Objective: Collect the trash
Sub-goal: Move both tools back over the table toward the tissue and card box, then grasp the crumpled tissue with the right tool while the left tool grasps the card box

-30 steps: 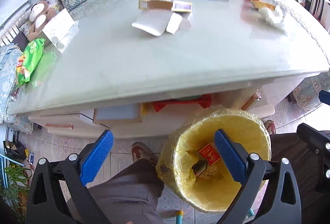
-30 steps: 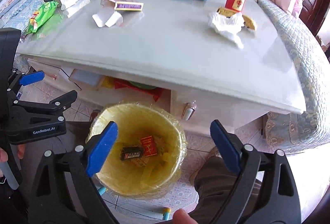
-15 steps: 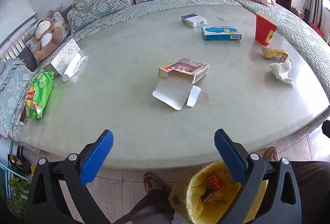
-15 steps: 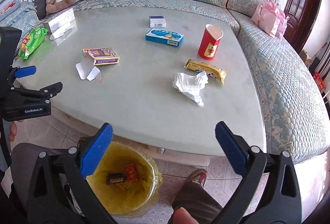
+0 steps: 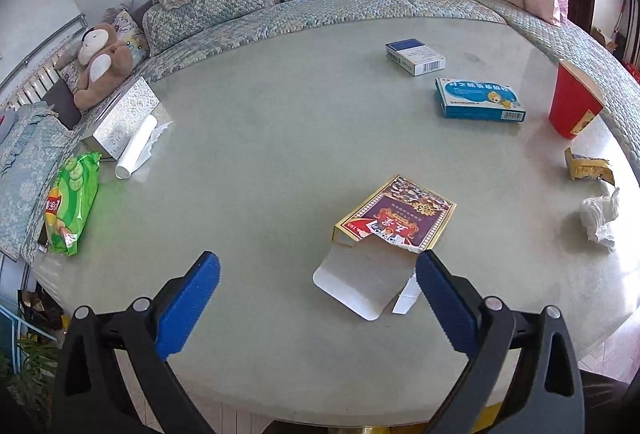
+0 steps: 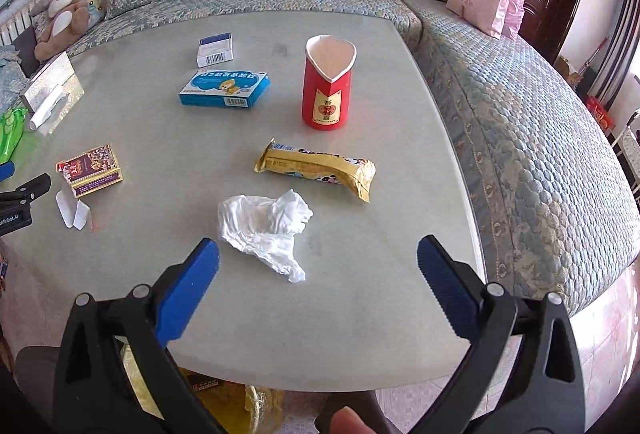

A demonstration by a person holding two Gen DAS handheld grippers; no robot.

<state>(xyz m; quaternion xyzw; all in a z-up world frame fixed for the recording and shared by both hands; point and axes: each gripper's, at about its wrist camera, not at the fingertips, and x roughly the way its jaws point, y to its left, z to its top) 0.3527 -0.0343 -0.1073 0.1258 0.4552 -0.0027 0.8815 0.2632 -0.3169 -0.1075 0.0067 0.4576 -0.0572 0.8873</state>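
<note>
Right wrist view: a crumpled white tissue (image 6: 266, 228) lies on the table (image 6: 360, 314) toward its near edge, just ahead of the right gripper (image 6: 318, 262), whose blue-padded jaws are spread wide with nothing between them. Just beyond the tissue, apart from it, a yellow snack wrapper (image 6: 316, 168) lies on its side. Farther in, a red paper cup (image 6: 327, 84) with a pinched rim stands upright near the table's right edge. To its left lies a blue medicine box (image 6: 224, 89), and beyond that a white and blue carton (image 6: 215, 49) toward the far edge. Toward the left edge, a torn purple and gold box (image 6: 90, 170) rests with its white flap (image 6: 73, 211) open on the tabletop.

In the left wrist view the same purple and gold box (image 5: 396, 214) sits just ahead of the left gripper (image 5: 318, 272), its open flap (image 5: 362, 284) lying between the gripper's widely spread jaws, which touch nothing. A green snack bag (image 5: 72, 202) lies at the table's left edge, with a silver tissue box (image 5: 122, 116) behind it at the far left corner. Below the near edge, a bin lined with a yellow bag (image 6: 224, 402) shows partly under the tabletop. A sofa (image 6: 520, 114) wraps around the far and right sides, carrying a plush toy (image 5: 102, 62) and a pink bag (image 6: 486, 4).
</note>
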